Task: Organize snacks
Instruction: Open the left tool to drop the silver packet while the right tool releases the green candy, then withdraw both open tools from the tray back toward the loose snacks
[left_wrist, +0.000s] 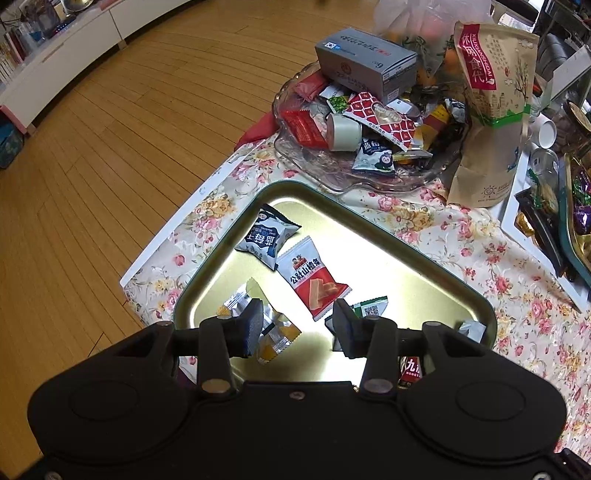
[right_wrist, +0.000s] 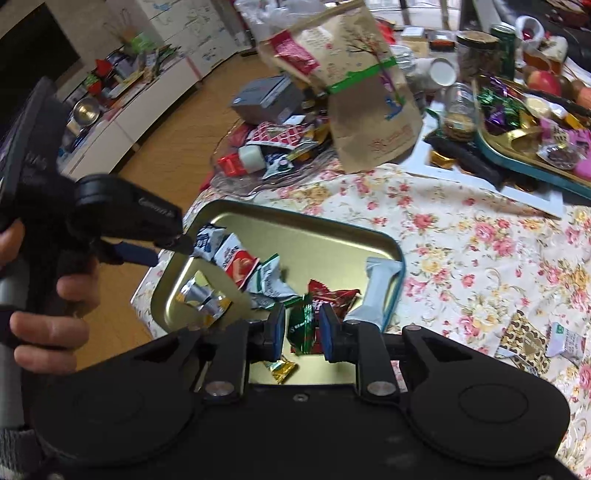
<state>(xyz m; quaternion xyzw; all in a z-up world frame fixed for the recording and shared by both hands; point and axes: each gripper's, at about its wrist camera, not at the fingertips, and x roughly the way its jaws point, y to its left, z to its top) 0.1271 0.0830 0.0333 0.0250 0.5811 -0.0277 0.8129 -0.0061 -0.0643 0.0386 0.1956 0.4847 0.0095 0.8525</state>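
A gold metal tray (left_wrist: 369, 258) lies on the flowered tablecloth and holds several snack packets. Among them are a blue-white one (left_wrist: 269, 236), a red-white one (left_wrist: 314, 280) and a silver-yellow one (left_wrist: 275, 334). My left gripper (left_wrist: 299, 326) hovers over the tray's near part, open, with nothing between its pads. In the right wrist view the right gripper (right_wrist: 303, 332) hangs over the same tray (right_wrist: 325, 243), shut on a green candy (right_wrist: 301, 325) that stands upright between the pads. Below it lie a red packet (right_wrist: 336, 299), a pale blue bar (right_wrist: 373, 291) and a gold candy (right_wrist: 282, 369).
Behind the tray stands a glass dish (left_wrist: 314, 166) heaped with snacks and a grey box (left_wrist: 365, 62), beside a brown paper bag (left_wrist: 491, 122). A teal tray of candies (right_wrist: 517, 155) sits at the right. Loose packets (right_wrist: 524, 343) lie on the cloth. The table edge drops to wood floor on the left.
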